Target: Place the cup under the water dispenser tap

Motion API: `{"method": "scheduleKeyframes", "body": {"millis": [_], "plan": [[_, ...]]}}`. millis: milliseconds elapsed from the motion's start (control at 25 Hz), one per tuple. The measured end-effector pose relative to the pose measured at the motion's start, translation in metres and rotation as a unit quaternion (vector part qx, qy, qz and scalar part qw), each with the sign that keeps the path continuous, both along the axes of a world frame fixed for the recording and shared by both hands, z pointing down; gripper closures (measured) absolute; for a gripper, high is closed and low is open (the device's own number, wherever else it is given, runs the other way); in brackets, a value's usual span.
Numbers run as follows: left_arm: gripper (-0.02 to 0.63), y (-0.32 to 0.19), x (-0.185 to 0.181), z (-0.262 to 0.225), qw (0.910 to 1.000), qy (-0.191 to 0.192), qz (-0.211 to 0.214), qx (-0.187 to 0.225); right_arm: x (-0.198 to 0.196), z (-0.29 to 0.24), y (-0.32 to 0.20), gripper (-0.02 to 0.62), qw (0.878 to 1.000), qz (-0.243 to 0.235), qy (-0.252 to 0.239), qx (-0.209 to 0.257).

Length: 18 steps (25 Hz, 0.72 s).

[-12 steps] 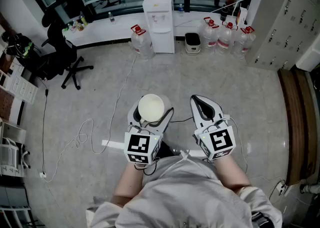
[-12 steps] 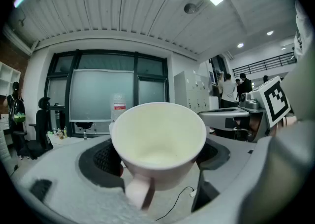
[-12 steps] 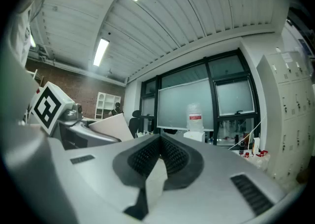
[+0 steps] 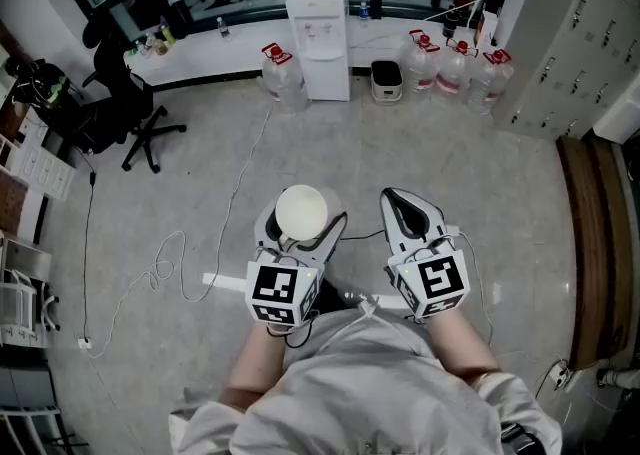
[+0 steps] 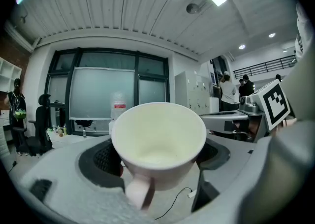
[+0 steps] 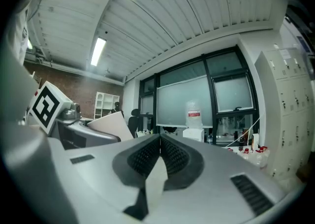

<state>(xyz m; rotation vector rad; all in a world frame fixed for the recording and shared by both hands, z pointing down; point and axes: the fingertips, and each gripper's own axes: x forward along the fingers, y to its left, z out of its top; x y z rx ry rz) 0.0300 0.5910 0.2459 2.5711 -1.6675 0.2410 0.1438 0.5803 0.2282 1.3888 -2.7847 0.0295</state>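
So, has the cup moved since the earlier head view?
No. The cup, held in the left gripper, sits just as far below the water dispenser and beside the right gripper as before.

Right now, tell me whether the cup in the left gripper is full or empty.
Empty. The left gripper view looks into the upright cup and shows a bare pale bottom, no liquid.

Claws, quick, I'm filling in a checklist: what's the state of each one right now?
Left claw: closed on the white cup.
Right claw: shut, nothing in it.
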Motion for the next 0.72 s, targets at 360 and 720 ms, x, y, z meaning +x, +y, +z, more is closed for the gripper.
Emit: {"method": "scheduleKeyframes", "body": {"millis": [360,720], "plan": [[0.170,-0.016,-0.011,0.012,0.9998,0.002,-0.018,-0.007,-0.002,0.016,-0.026,0.566,0.999,-0.008,-0.029,-0.026],[0.170,-0.092,-0.043,0.020,0.9999,0.006,-0.008,-0.006,-0.037,0.029,-0.094,0.566,1.000,-0.003,0.001,-0.020]]}}
